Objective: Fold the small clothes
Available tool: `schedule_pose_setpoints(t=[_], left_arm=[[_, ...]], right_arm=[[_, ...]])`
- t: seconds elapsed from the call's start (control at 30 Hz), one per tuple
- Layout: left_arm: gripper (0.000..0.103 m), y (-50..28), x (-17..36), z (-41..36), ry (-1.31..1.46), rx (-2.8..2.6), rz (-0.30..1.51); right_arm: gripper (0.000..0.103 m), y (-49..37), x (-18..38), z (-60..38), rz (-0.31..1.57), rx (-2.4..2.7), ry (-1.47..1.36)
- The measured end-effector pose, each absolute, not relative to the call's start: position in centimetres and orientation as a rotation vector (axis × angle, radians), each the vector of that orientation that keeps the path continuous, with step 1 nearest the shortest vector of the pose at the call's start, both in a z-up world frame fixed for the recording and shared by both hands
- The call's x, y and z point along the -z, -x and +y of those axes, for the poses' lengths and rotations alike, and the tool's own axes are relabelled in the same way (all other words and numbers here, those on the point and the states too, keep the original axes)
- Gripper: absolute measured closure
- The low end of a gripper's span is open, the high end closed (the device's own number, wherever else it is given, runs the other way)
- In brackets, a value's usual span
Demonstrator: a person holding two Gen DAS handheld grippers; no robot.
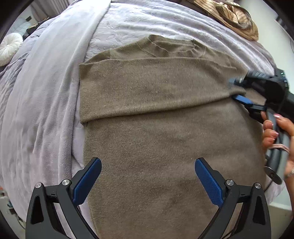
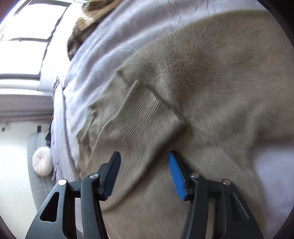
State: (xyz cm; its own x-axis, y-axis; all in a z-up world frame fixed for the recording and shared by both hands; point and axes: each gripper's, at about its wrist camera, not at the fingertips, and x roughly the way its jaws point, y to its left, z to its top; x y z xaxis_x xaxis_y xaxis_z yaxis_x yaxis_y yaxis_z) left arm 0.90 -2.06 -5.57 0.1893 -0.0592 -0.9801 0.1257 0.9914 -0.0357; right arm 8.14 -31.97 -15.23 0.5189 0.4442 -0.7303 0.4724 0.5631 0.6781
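A taupe knit sweater (image 1: 156, 147) lies flat on the bed, collar (image 1: 165, 47) at the far side, with one sleeve (image 1: 147, 88) folded across its chest. My left gripper (image 1: 148, 165) hovers open and wide over the sweater's lower body, nothing between its fingers. My right gripper (image 1: 235, 89) is at the sweater's right edge, one finger above and one below the folded sleeve's end. In the right wrist view the ribbed cuff (image 2: 139, 119) reaches in between the right gripper (image 2: 145, 165), whose jaws stand part open around it; the picture is blurred.
A lilac bedspread (image 1: 147, 22) lies under the sweater, with a fleecy grey blanket (image 1: 46, 92) along its left. A brown striped cloth (image 1: 233, 16) sits at the far right corner. A white round cushion (image 1: 9, 47) is off to the left. A person's hand (image 1: 272, 132) holds the right gripper.
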Motion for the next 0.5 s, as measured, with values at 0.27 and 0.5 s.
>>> schedule_pose_setpoints(t=[0.27, 0.5], left_arm=[[0.001, -2.1, 5.8, -3.9, -0.046, 0.143, 1.394], [0.001, -2.8, 5.7, -7.7, -0.1, 0.182, 1.403]], right_arm=[[0.096, -8.3, 15.7, -31.9, 1.136, 0.017, -0.969], [0.08, -6.5, 14.9, -33.3, 1.182, -0.035, -0.972]])
